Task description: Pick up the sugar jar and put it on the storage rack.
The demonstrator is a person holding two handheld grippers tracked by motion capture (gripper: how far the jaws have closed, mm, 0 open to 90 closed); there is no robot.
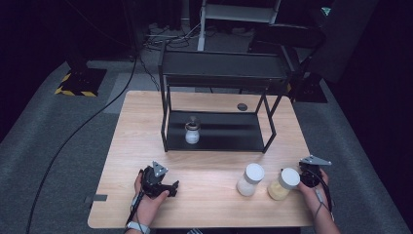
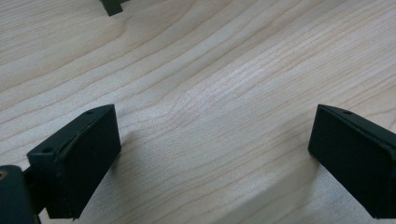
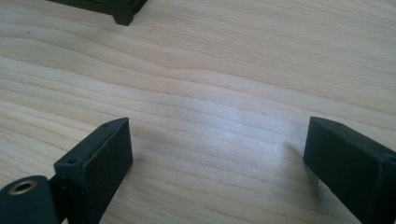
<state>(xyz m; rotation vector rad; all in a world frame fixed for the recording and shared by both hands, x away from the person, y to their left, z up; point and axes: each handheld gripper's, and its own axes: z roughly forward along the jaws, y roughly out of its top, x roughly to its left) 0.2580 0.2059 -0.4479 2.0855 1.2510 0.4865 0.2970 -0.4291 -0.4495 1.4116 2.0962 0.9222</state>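
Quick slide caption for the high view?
Both grippers, left and right, rest open; two white-lidded jars await beside the black rack.

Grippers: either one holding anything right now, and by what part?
Nothing is held. The left gripper and the right gripper both stand open over bare table; the two white-lidded jars stand untouched nearby.

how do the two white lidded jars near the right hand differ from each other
The left jar holds a pale, whitish filling; the right jar holds a yellower, tan one. The left jar stands farther from the right tongs; the right jar sits right beside them. Both are upright on the wooden table, clear-walled, with white lids, similar in size.
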